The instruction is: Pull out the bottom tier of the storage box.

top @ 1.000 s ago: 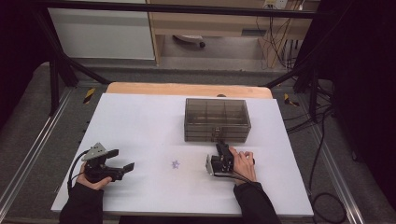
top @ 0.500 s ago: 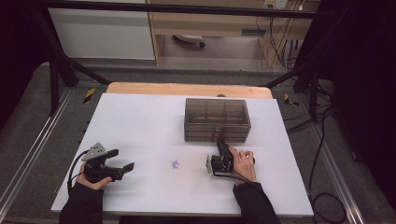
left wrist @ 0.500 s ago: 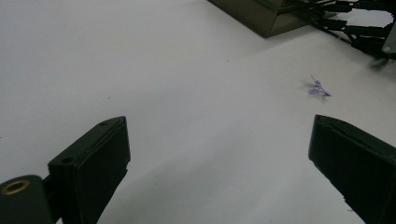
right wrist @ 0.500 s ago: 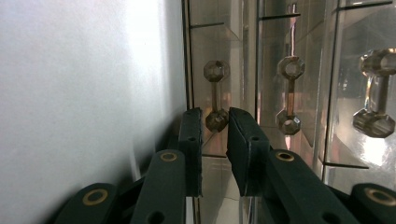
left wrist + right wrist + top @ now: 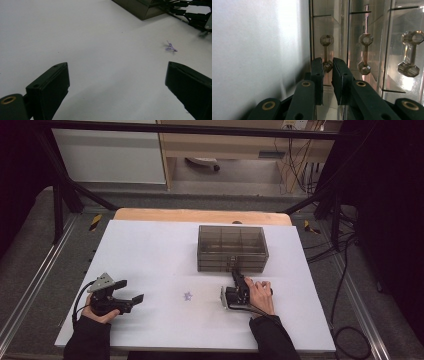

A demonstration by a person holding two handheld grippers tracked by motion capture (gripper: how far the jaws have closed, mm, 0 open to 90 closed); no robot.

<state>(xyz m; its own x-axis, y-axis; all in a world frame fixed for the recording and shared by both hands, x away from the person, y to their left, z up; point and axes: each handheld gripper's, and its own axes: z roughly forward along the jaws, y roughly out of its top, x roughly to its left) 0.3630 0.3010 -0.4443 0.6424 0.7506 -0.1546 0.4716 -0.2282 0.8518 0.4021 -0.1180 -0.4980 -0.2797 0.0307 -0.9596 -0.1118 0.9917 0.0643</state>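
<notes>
White table (image 5: 150, 250) w/ a smoky clear drawer box (image 5: 231, 247) toward the far centre-right; small purple bit (image 5: 188, 296) lies on the bare top betw. the two hands, well apart from both. Left gripper (image 5: 131, 291) rests at the near left, jaws spread wide, nothing betw. them; in its own view the purple bit (image 5: 171, 47) sits ahead, off to the right. Right gripper (image 5: 326, 66) is at the box front, jaws narrowed around the lowest drawer's handle (image 5: 326, 53); contact w/ the knob: can't tell for sure; two more handles (image 5: 365, 53) beside it.
</notes>
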